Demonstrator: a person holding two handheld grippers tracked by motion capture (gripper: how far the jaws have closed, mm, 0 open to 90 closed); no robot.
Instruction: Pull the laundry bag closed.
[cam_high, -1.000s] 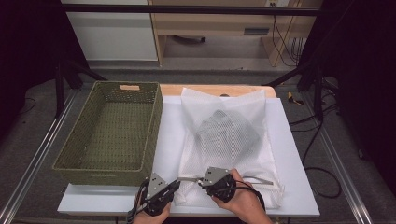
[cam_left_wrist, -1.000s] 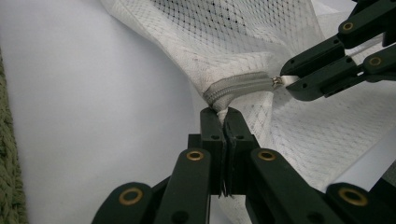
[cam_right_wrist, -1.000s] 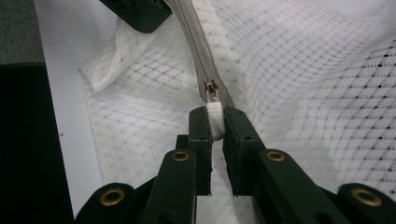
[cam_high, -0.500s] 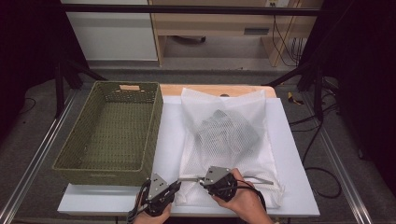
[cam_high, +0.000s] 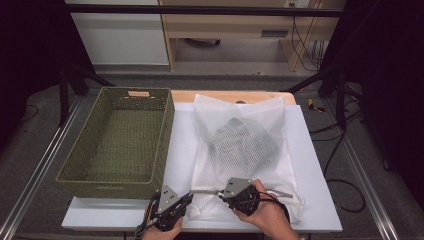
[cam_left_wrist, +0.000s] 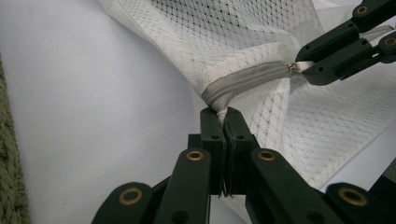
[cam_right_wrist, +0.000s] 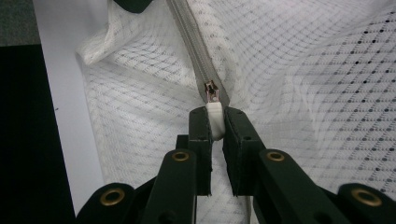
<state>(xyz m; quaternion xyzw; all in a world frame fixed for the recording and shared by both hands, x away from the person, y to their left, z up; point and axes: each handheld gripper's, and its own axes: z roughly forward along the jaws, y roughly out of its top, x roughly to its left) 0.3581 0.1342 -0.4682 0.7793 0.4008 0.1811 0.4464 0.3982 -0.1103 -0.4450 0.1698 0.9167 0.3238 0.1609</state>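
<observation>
1. Basket (cam_high: 117, 140): a green woven basket stood at the left of the worktop (cam_high: 185, 135), with nothing seen in it.
2. Left hand-held gripper (cam_high: 186, 198): its jaws were closed on the corner of the mesh bag (cam_high: 250, 150) at the end of the zipper (cam_left_wrist: 247, 79), anchoring the bag near the front edge of the worktop.
3. Right hand-held gripper (cam_high: 220, 191): its jaws were clamped on the white pull tab (cam_right_wrist: 215, 119) of the zipper, just right of the left one.
4. Mesh bag: it lay flat on the worktop right of the basket, with a dark item (cam_high: 242, 140) inside.
5. Progress, as judged: both grips were set and the slider (cam_right_wrist: 211, 91) sat close to the anchored corner. Whether the rest of the zipper was open or shut could not be told. The pull along the zipper remained.
</observation>
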